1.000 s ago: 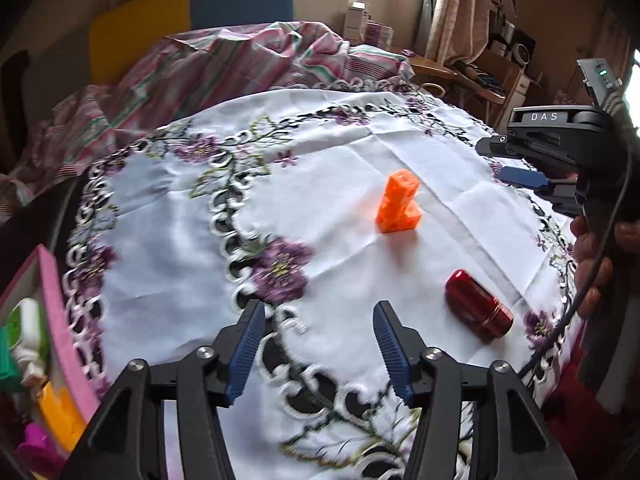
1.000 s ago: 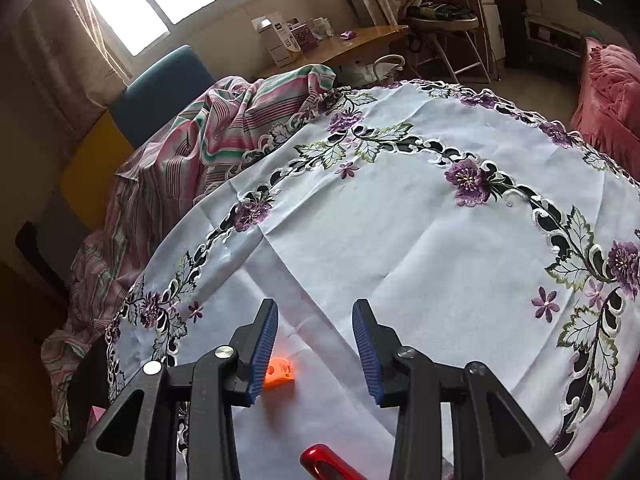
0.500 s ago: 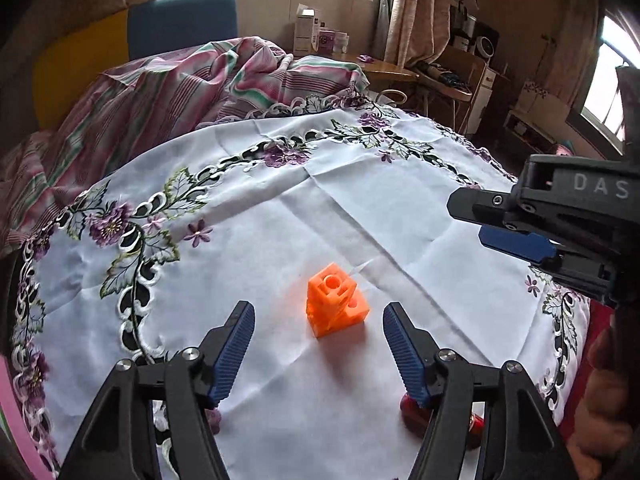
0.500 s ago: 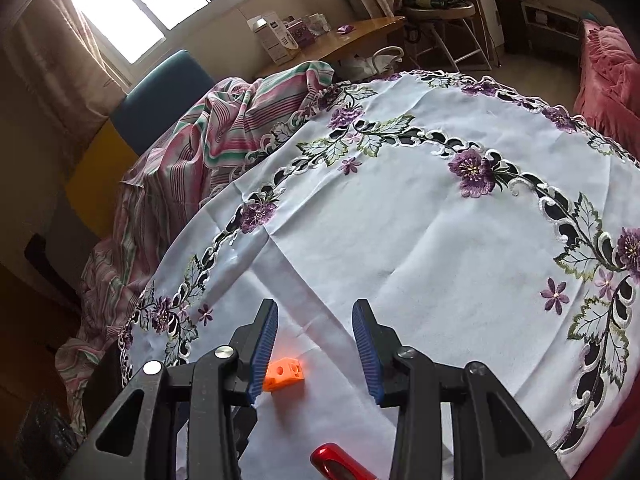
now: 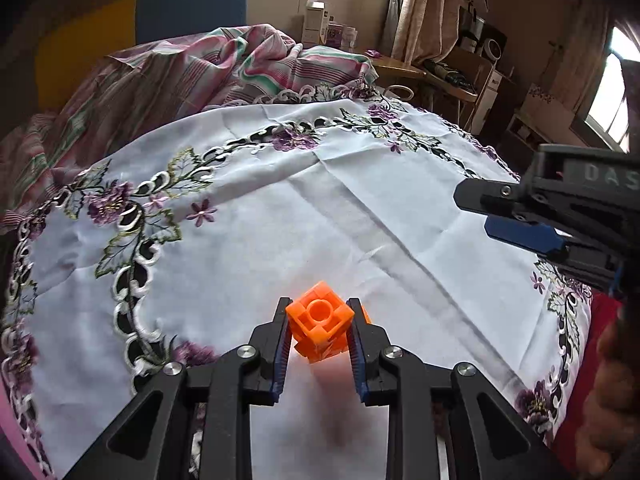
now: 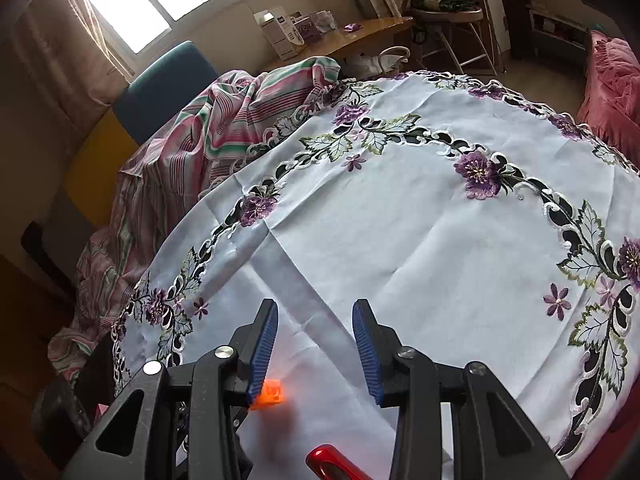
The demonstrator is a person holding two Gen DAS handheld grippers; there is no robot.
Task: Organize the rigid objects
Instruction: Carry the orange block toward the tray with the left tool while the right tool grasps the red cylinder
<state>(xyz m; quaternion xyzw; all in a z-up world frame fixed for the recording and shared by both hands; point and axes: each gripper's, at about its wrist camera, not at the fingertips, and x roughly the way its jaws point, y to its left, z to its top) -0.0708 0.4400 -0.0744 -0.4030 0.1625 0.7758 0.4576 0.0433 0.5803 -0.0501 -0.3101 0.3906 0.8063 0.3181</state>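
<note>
Orange block (image 5: 320,326), red cylinder (image 6: 328,462), white tablecloth (image 5: 360,216) with purple embroidered flowers.

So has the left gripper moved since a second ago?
Yes. The left gripper has advanced across the embroidered tablecloth to the orange block and closed on it; earlier its jaws stood open short of the block.

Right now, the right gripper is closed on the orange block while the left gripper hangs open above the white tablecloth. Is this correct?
Not quite: the sides are swapped. The left gripper is closed on the orange block, as the left wrist view shows, with both pads against its sides. The right gripper is the open one, hanging above the white tablecloth with nothing between its fingers.
</note>
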